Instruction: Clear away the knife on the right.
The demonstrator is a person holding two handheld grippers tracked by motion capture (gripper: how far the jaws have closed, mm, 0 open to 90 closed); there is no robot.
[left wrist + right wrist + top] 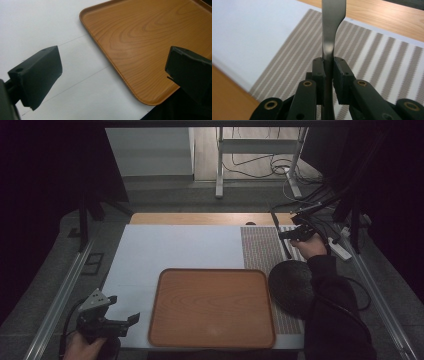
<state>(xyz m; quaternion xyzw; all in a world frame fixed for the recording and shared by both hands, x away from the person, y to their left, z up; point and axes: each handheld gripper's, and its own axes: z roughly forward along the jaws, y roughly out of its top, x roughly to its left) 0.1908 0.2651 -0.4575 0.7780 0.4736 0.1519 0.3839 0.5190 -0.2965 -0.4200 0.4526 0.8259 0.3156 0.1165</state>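
Note:
My right gripper (295, 234) is at the far right of the table, above a striped placemat (260, 247). It is shut on a slim metal cutlery handle (332, 22), whose flat end widens beyond the pads (342, 70). In the high view the utensil (279, 231) reads as a thin dark rod slanting over the mat; its working end is hidden. At the near left corner my left gripper (125, 309) is open and holds nothing. Its jaws straddle the near left corner of a wooden tray (140, 37) and the white surface beside it.
The bare wooden tray (212, 307) lies at the front centre on a white board (175, 245). A dark round object (291, 287), maybe a bowl, rests on the mat (374, 57) beside the tray. Cables and a table frame (260, 155) are on the floor beyond.

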